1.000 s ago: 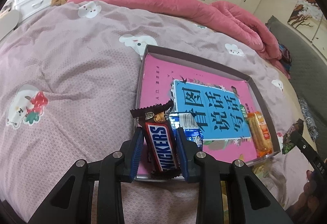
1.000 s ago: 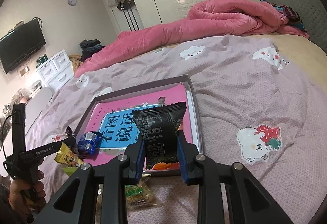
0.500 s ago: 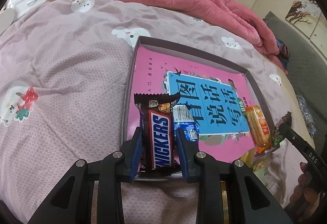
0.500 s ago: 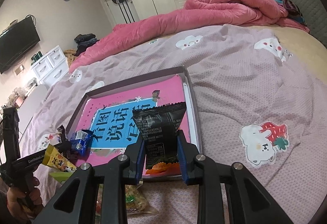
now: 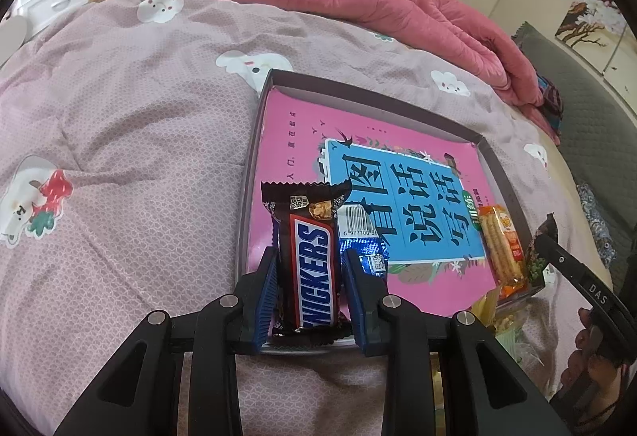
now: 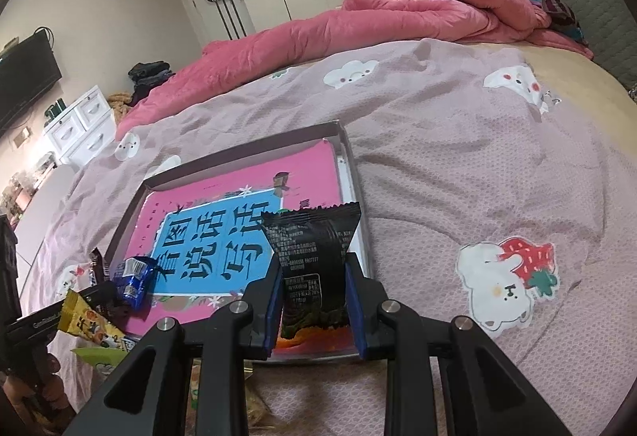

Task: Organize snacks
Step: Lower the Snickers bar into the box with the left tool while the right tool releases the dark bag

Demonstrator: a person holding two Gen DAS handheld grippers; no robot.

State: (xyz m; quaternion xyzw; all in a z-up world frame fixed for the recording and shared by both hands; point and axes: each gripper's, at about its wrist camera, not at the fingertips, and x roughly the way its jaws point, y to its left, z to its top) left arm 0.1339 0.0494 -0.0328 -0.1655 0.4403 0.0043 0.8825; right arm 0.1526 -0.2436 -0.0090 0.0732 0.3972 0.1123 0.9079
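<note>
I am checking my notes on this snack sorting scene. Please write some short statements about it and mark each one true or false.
1. The left gripper holds a Snickers bar. True.
2. The right gripper is empty. False: it is shut on a black snack packet.
3. The tray lies on a bare wooden table. False: it lies on a pink bedspread.
4. An orange packet of biscuit sticks lies in the tray. True.
5. A blue wrapped snack lies in the tray. True.
</note>
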